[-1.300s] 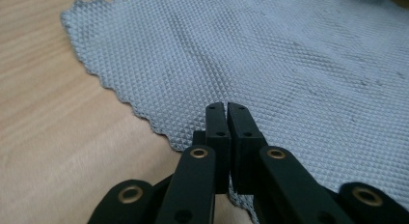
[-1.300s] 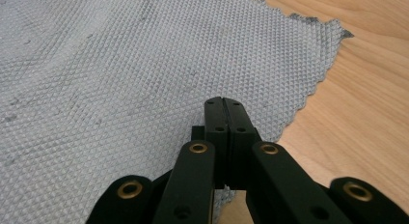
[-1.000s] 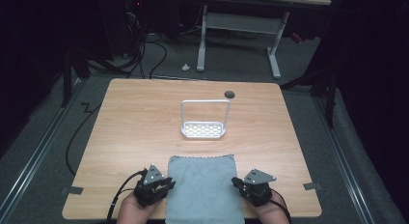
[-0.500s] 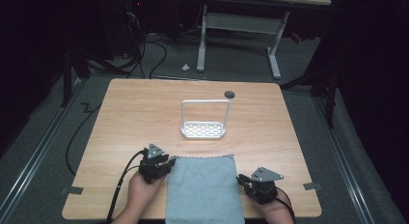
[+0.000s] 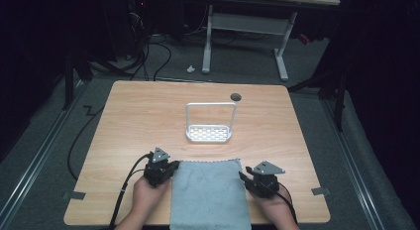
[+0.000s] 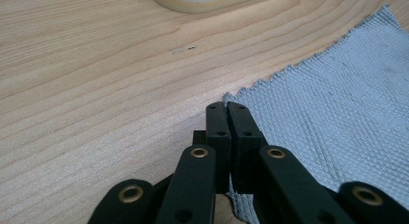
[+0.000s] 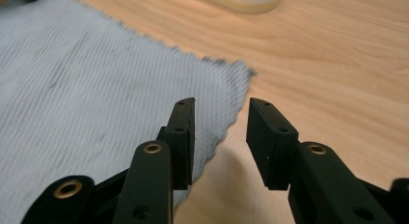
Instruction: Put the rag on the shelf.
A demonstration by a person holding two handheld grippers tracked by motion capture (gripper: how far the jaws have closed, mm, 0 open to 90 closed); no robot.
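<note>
At the near edge of the wooden table (image 5: 148,116), the left gripper (image 5: 159,171) has just closed its jaws on the far left corner of the grey cloth (image 5: 210,190), pinching the hem (image 6: 230,99), while the right gripper (image 5: 261,179) has just been opening, its jaws now standing apart over the cloth's far right edge (image 7: 226,96) with nothing pressed between them. A second ago the right gripper sat closer in; it has since slid outward. One corner looks secured, the other awaits its grip. A white rack (image 5: 209,123) stands beyond.
</note>
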